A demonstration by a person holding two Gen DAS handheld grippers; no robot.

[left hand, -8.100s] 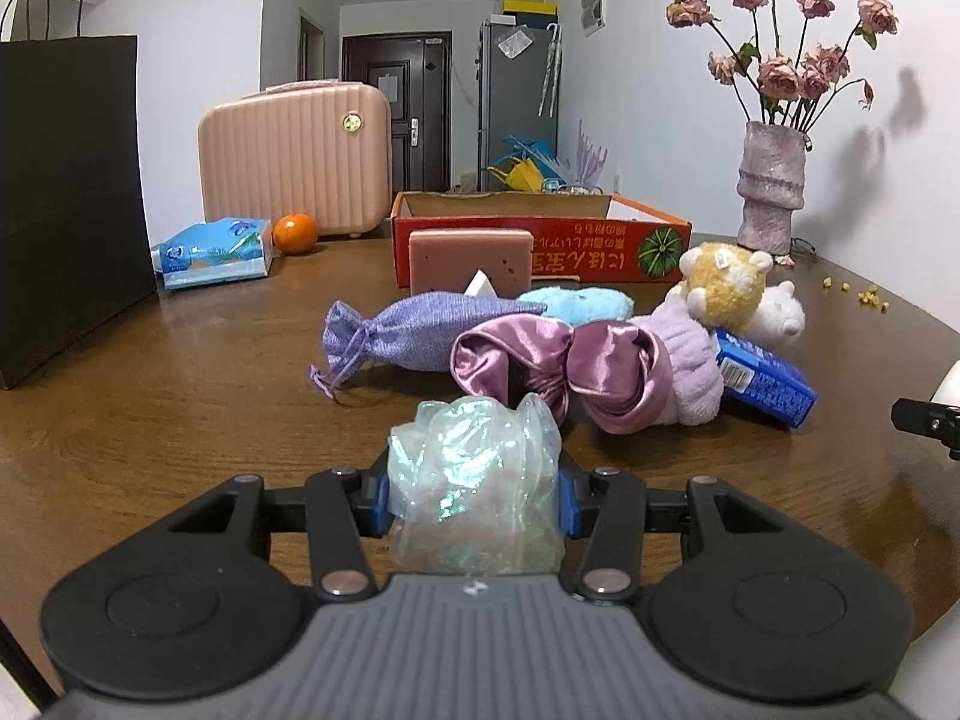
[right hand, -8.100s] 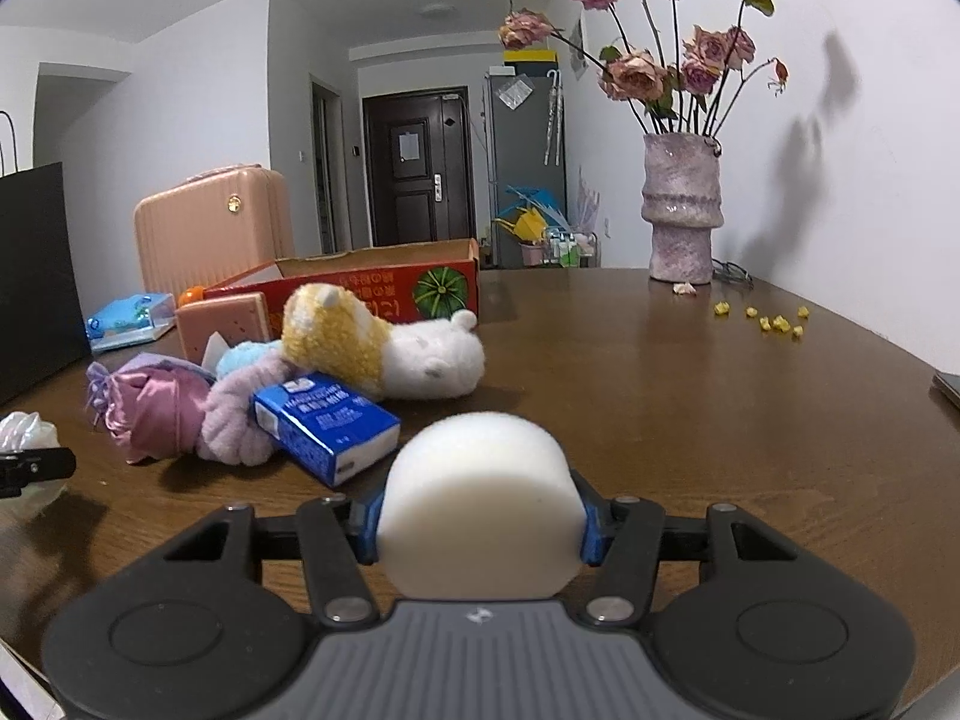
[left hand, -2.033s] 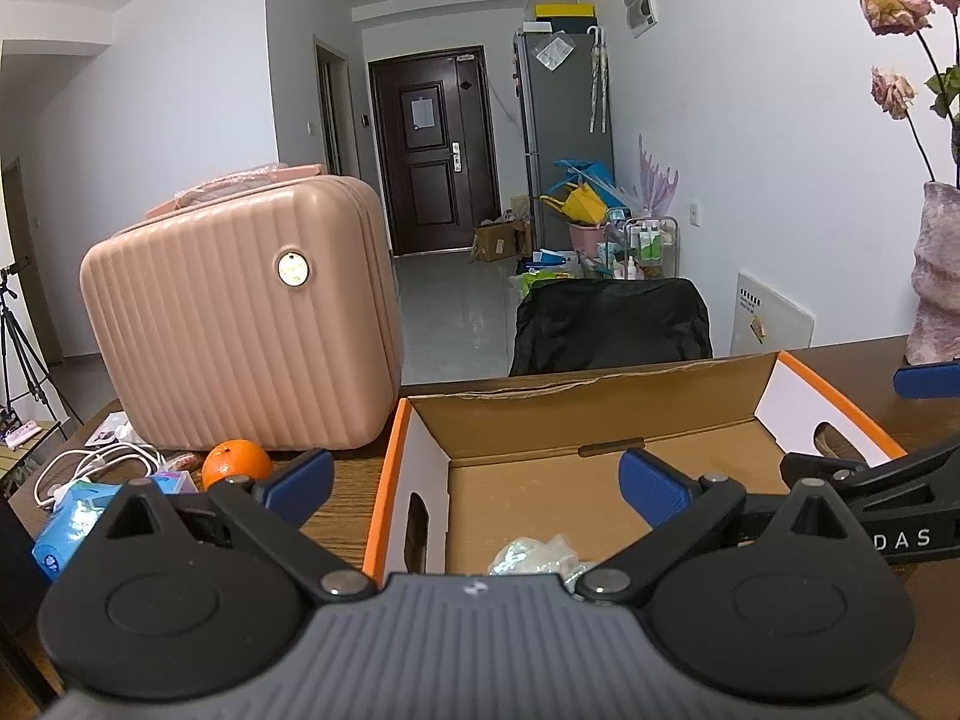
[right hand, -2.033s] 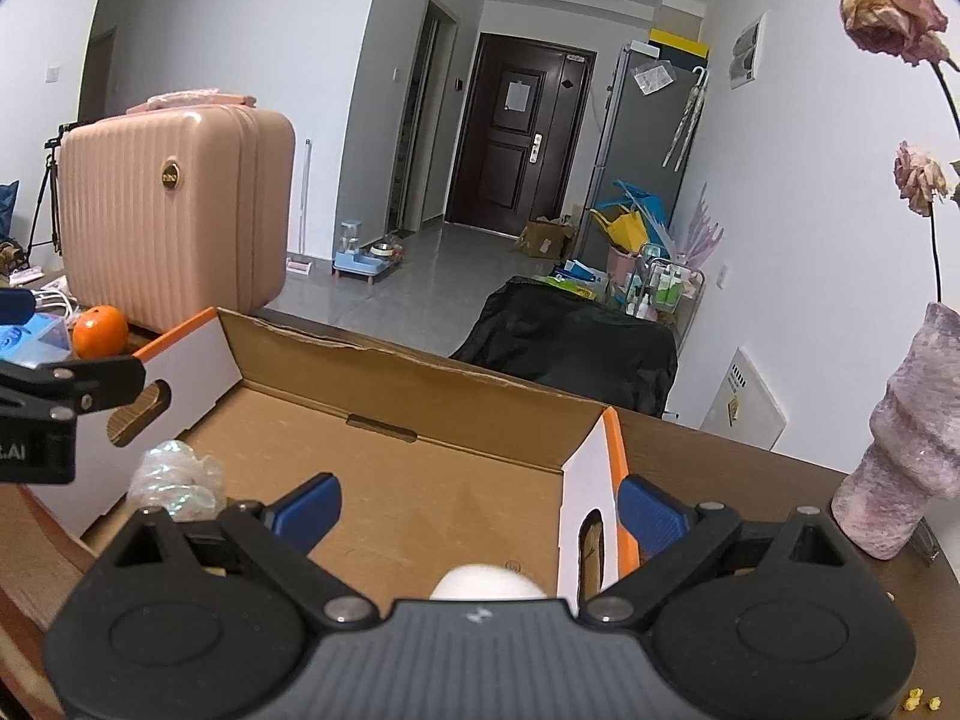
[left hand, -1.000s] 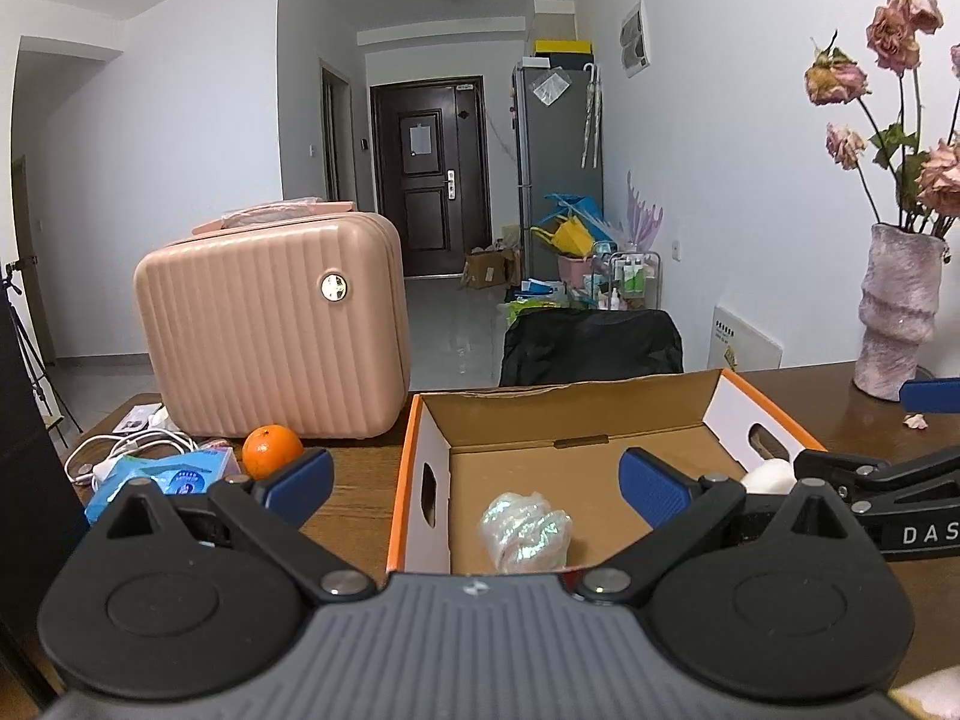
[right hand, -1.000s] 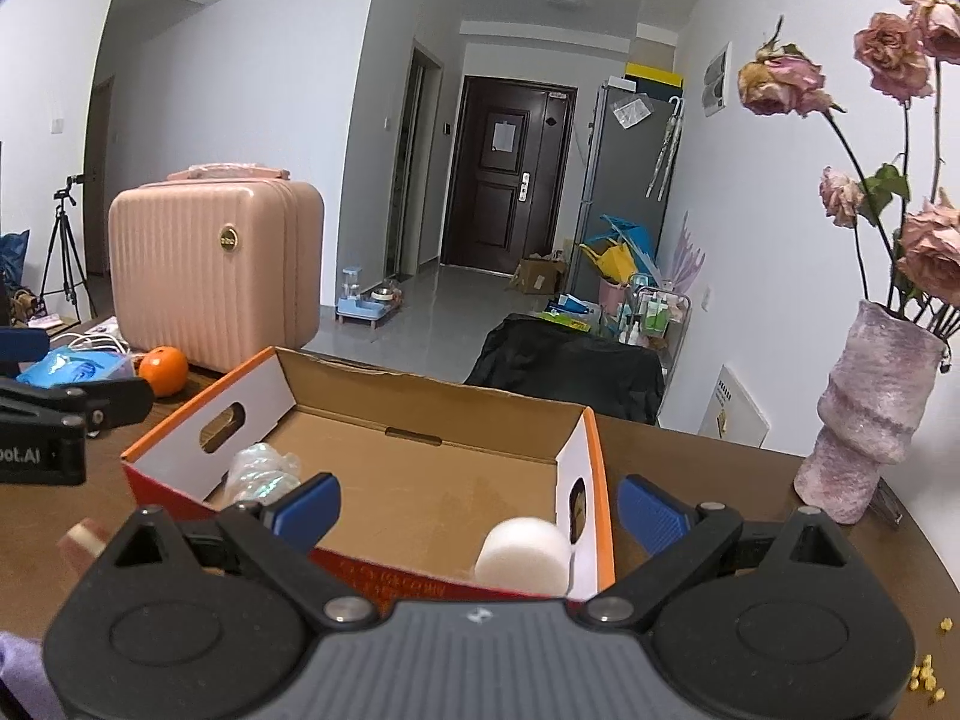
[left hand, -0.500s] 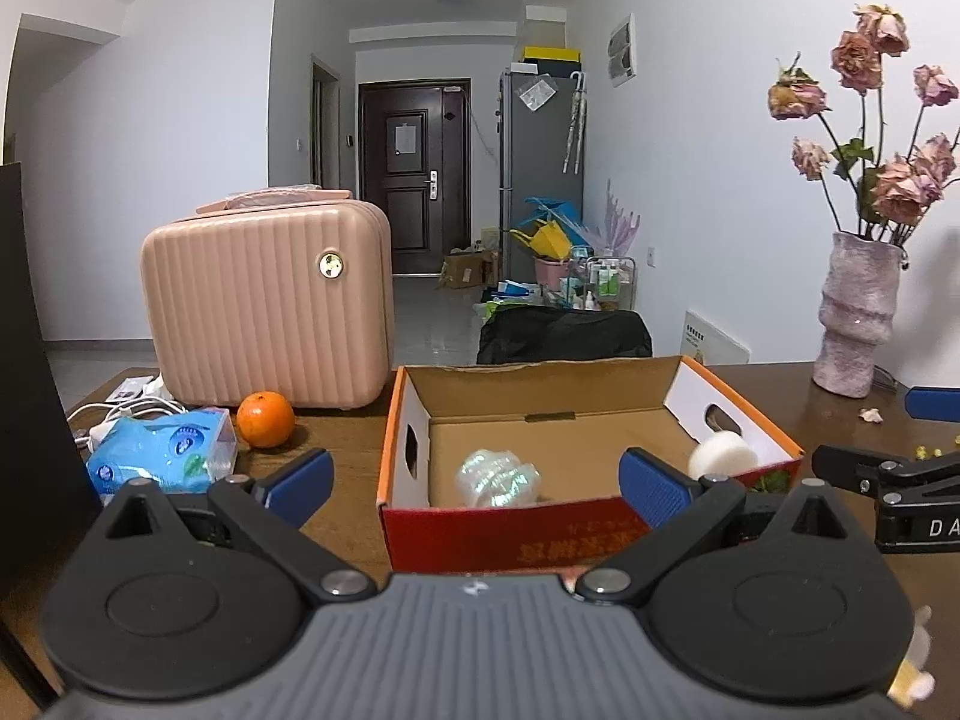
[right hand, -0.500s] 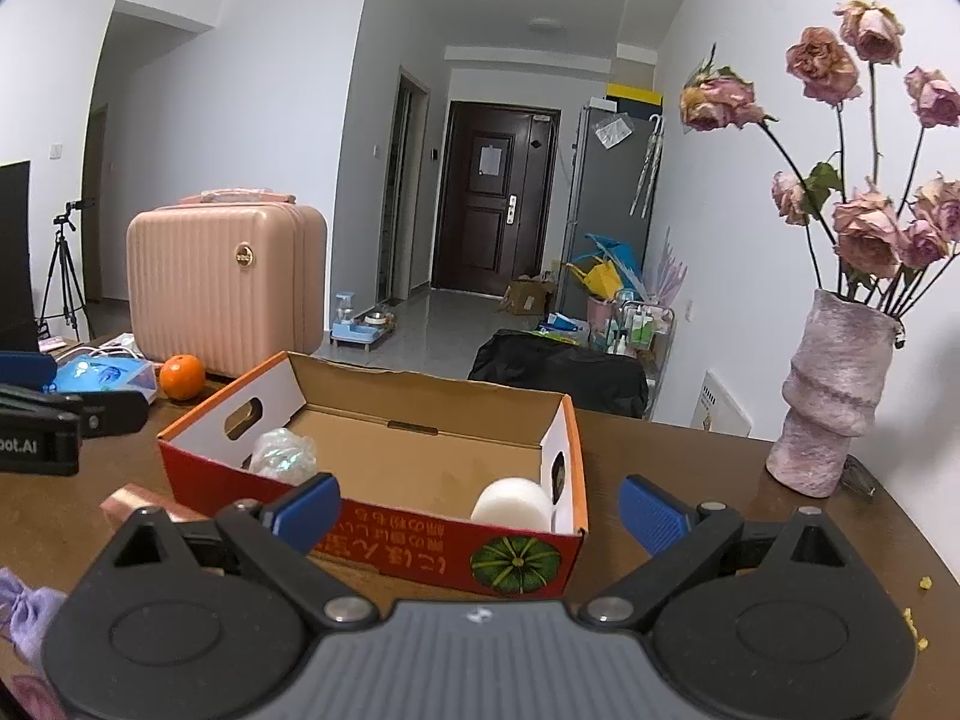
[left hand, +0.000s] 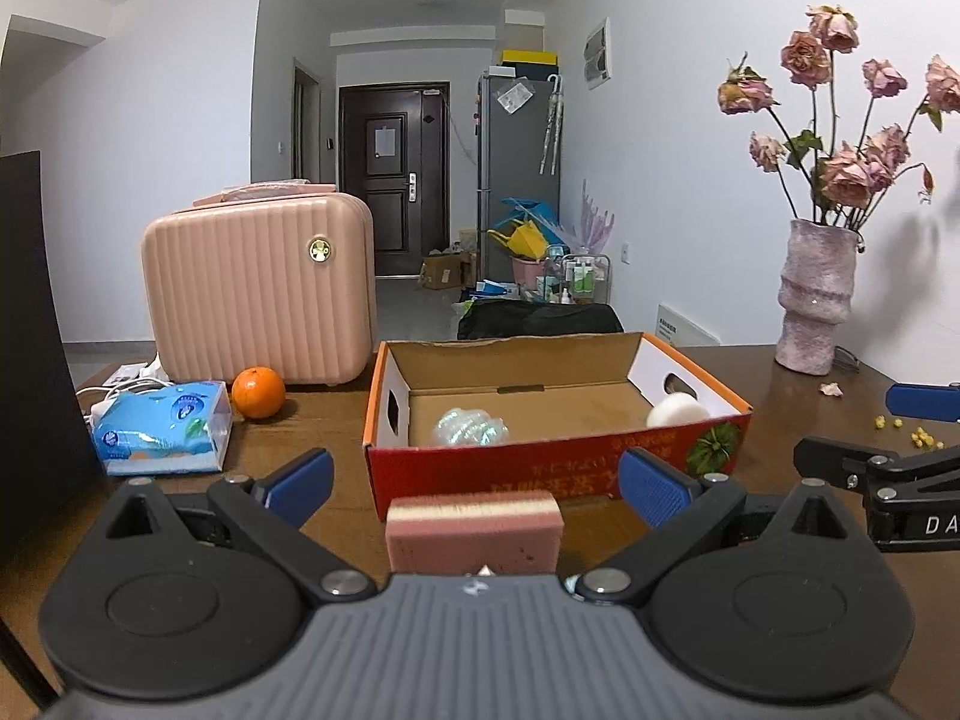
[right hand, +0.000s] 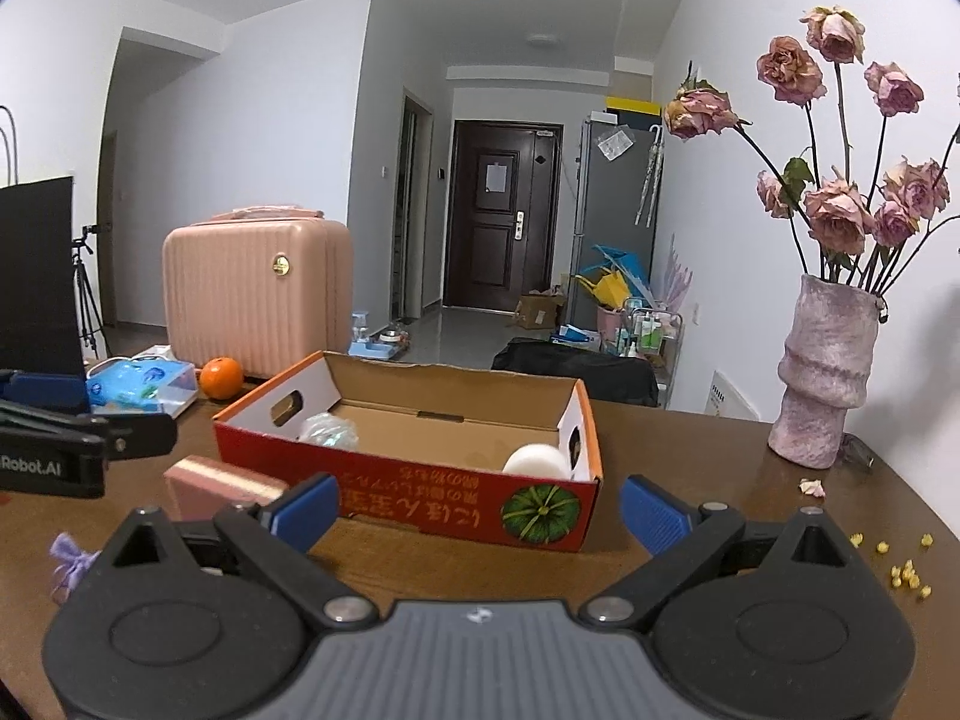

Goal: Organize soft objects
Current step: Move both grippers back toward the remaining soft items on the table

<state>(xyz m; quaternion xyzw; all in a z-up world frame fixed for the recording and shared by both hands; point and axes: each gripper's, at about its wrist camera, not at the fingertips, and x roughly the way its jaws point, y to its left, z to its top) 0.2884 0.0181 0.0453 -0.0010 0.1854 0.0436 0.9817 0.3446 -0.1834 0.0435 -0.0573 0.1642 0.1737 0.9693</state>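
The red cardboard box (left hand: 540, 471) (right hand: 420, 501) stands on the brown table, holding a crumpled iridescent plastic ball (left hand: 471, 427) (right hand: 329, 430) at its left and a white sponge (left hand: 677, 410) (right hand: 536, 459) at its right. A pink sponge block (left hand: 474, 531) (right hand: 222, 486) stands upright before the box. My left gripper (left hand: 477, 489) is open, low in front of the pink sponge, holding nothing. My right gripper (right hand: 477, 513) is open and empty, facing the box's front right. A purple ribbon end (right hand: 69, 552) shows at the left edge of the right wrist view.
A pink suitcase (left hand: 258, 288), an orange (left hand: 258, 393) and a blue tissue pack (left hand: 162, 435) sit behind the box at left. A black bag (left hand: 27, 330) stands far left. A vase of dried roses (right hand: 825, 372) stands at right, with yellow crumbs (right hand: 900, 567) near it.
Both grippers let go of the plastic ball and the white sponge inside the box, then drew back and lowered. The pink sponge has now come into view in front of the left gripper.
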